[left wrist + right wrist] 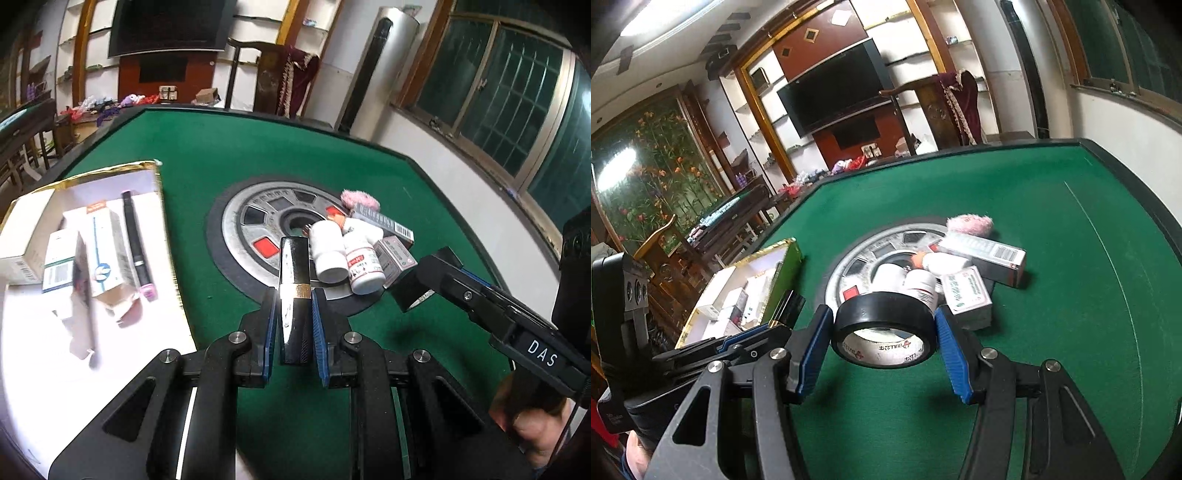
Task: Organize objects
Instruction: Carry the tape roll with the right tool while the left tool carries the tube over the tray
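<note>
My left gripper [293, 317] is shut on a glossy black tube with a gold band [293, 280], held above the green table. My right gripper [882, 332] is shut on a roll of black tape [884, 328], held above the table in front of the pile. The pile holds white bottles [345, 258], small boxes [967, 295] and a pink fluffy item [969, 223], lying on and beside a metal weight plate [251, 221]. A gold-rimmed white box [44, 314] at the left holds cartons and a black pen [135, 240].
The green felt table [1052, 332] has a raised dark rim. The box also shows in the right wrist view [738, 291], left of the weight plate [871, 243]. The right gripper's body [480, 295] reaches in from the right in the left wrist view.
</note>
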